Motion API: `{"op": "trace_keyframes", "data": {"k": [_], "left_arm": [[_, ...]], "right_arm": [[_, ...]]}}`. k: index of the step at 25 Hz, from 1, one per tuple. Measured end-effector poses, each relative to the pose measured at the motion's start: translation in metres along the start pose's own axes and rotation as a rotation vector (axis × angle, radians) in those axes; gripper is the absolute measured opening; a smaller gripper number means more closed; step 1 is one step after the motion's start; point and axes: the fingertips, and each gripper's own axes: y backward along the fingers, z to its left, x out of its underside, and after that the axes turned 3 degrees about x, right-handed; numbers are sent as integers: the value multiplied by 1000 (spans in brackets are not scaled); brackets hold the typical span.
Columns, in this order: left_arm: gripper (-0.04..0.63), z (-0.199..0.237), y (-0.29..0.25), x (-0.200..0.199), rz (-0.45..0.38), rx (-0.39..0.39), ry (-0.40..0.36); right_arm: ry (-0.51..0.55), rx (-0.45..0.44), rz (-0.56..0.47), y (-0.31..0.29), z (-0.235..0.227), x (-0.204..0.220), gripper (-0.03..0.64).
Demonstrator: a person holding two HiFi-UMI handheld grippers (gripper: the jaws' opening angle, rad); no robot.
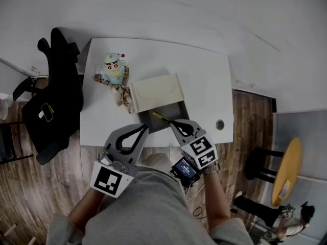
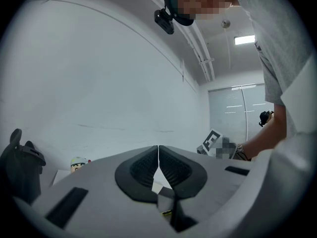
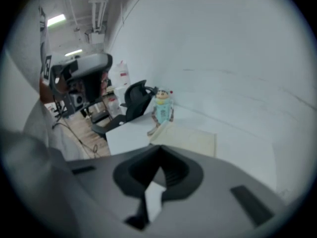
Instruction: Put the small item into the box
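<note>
The box [image 1: 171, 110] stands open near the front edge of the white table [image 1: 204, 80], its cream lid [image 1: 156, 91] folded back on the far side, and the small item [image 1: 160, 118] - a slim yellow-and-dark piece - appears to lie inside the box's dark tray, toward its front. The right gripper [image 1: 175, 122] hangs over the box's front right corner, angled down, with its tips just beside the item; its own view shows the jaws pressed together with nothing between them, so the item looks released rather than held. The left gripper [image 1: 145, 127] sits at the box's front left corner, level, its 2 jaws likewise closed on nothing, and through the gap beneath them a sliver of yellow shows in the tray. By this reading the placing is all but done, and the step in hand is getting clear of the box. That calls for taking the right gripper straight up and back toward the person - not sideways - so its tips neither drag the item out nor nudge the tray's walls. A toy figure [image 1: 115, 70] stands just beyond the box's far left corner, well out of the way.
</note>
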Motion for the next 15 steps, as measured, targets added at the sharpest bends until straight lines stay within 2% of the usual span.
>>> {"op": "trace_keyframes", "data": {"k": [5,10,15], "left_arm": [[35,-8,0,-3,-2,14,-12],[35,-16,-1,-6,-9,40,-21],[35,-18,0,-14,-36,55,-29]], "right_arm": [[-32,69,-116,41,0,-29,32],[-140,136,-267,87,2,-59,32],[-197,187,-355,118,2,-71,32]]}}
